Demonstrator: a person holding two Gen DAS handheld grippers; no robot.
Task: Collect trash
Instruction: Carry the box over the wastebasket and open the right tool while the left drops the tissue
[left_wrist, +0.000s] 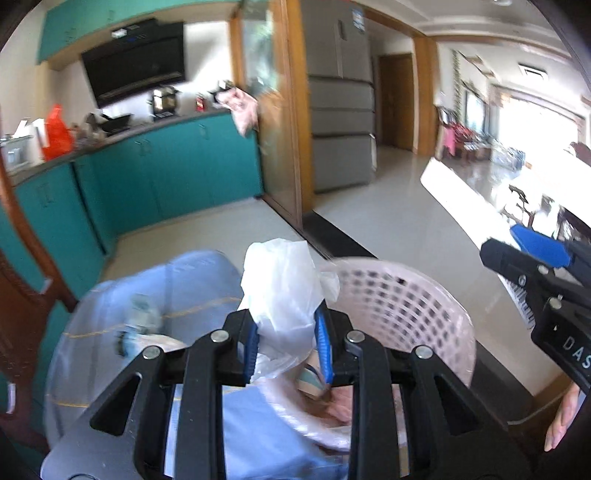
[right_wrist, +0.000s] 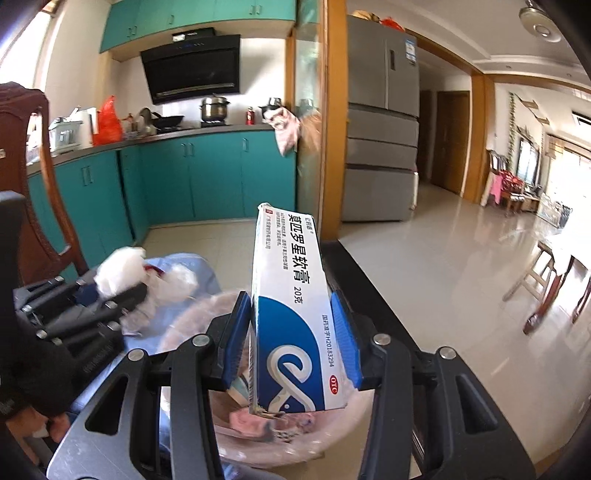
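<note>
My left gripper (left_wrist: 286, 343) is shut on a crumpled white plastic bag (left_wrist: 284, 291) and holds it above the rim of a pink perforated basket (left_wrist: 399, 306) lined with clear plastic. My right gripper (right_wrist: 291, 332) is shut on a blue and white ointment box (right_wrist: 291, 321), upright over the same basket (right_wrist: 295, 435), which holds pink scraps. The left gripper with the white bag (right_wrist: 122, 273) shows at the left of the right wrist view. The right gripper (left_wrist: 535, 258) shows at the right edge of the left wrist view.
A light blue cloth (left_wrist: 177, 295) lies under and left of the basket. A wooden chair (right_wrist: 40, 192) stands at the left. Teal kitchen cabinets (right_wrist: 207, 177) and a grey fridge (right_wrist: 380, 147) stand behind. Tiled floor (right_wrist: 443, 258) stretches right.
</note>
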